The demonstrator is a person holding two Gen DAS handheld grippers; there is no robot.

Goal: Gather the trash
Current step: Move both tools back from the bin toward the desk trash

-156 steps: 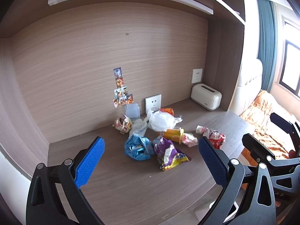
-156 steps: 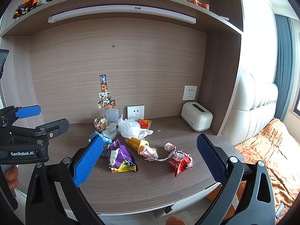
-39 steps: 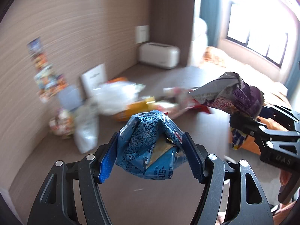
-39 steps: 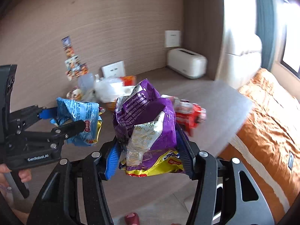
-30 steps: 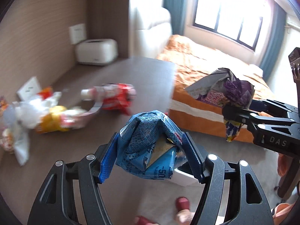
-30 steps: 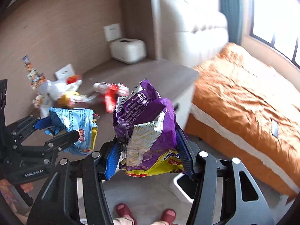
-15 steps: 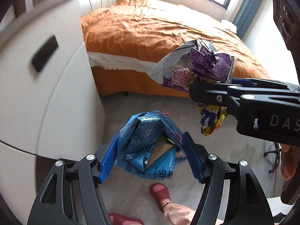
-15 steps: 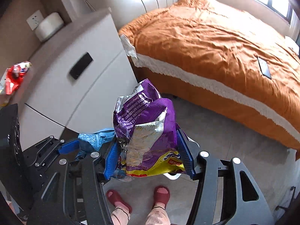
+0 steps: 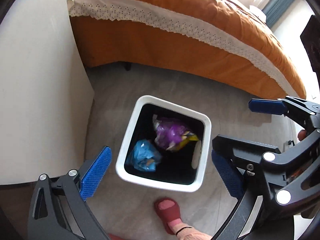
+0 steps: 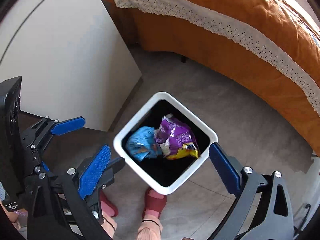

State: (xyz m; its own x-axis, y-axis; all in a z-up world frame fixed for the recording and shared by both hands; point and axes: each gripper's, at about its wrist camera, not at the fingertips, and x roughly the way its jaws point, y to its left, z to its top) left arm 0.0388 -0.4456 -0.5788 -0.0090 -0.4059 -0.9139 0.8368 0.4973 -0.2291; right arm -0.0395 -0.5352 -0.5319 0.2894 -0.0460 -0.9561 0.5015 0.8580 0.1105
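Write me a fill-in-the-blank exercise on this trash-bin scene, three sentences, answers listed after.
1. The blue wrapper and the purple snack bag lie inside the white ____.
2. The bedspread beyond the trash bin is ____ in colour.
3. Nothing sits between the jaws of the left gripper or the right gripper; both are ____.

Missing words: trash bin; orange; opening

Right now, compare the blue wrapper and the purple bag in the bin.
The blue wrapper is plain light blue; the purple bag is purple with a yellow end. The blue wrapper looks smaller and balled up; the purple bag is bigger and more spread out. The blue wrapper lies nearer the white cabinet, the purple bag nearer the bed. Both are crumpled, inside the white bin.
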